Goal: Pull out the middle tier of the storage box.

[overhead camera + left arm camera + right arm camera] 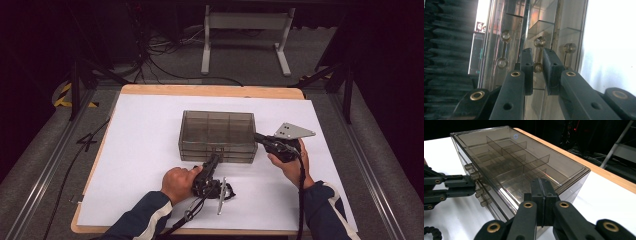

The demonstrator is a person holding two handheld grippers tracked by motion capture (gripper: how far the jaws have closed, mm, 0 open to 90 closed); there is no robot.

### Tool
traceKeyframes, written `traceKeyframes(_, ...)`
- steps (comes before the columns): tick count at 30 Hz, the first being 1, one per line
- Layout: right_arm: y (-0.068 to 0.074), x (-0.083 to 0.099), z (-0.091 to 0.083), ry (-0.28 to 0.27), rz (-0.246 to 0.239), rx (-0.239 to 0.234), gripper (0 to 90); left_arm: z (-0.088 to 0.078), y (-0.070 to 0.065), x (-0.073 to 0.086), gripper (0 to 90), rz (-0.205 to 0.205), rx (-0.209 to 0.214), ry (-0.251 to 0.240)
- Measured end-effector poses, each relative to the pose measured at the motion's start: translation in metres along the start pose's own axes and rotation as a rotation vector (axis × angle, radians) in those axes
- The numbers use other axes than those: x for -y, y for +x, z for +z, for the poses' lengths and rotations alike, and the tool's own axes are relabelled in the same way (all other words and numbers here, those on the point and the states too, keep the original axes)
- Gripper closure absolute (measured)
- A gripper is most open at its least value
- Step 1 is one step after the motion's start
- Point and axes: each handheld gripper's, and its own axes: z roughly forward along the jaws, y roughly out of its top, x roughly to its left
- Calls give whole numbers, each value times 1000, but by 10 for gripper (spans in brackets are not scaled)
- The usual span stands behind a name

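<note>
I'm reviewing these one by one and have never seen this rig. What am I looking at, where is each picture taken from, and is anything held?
A person works hand-held tongs, one in each hand, no robot. The high view looks down on a white-covered table bearing a smoky transparent plastic drawer box with dividers. The other two pictures come from cameras riding on the tongs. The left tongs have their jaws on either side of the middle drawer's clear bar handle, closed nearly onto it; whether they pinch it I cannot tell. The right tongs are shut, holding nothing, their tips at the box's right end, seemingly steadying it.
</note>
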Motion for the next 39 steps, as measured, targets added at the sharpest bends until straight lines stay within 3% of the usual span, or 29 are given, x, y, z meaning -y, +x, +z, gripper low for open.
traceKeyframes(7,0,0,0,-1,2,-3,900,-5,1,1,794,-15,3,-10)
traceKeyframes(21,1,0,-1,0,-4,-4,900,-14,1,1,791,0,25,-22)
traceKeyframes(32,1,0,-1,0,-6,-5,900,-20,2,3,785,-43,54,-38)
traceKeyframes(35,1,0,-2,0,-7,-5,900,-22,4,4,738,-47,49,-34)
traceKeyframes(39,1,0,-2,1,-7,-5,900,-25,8,8,711,-83,78,-40)
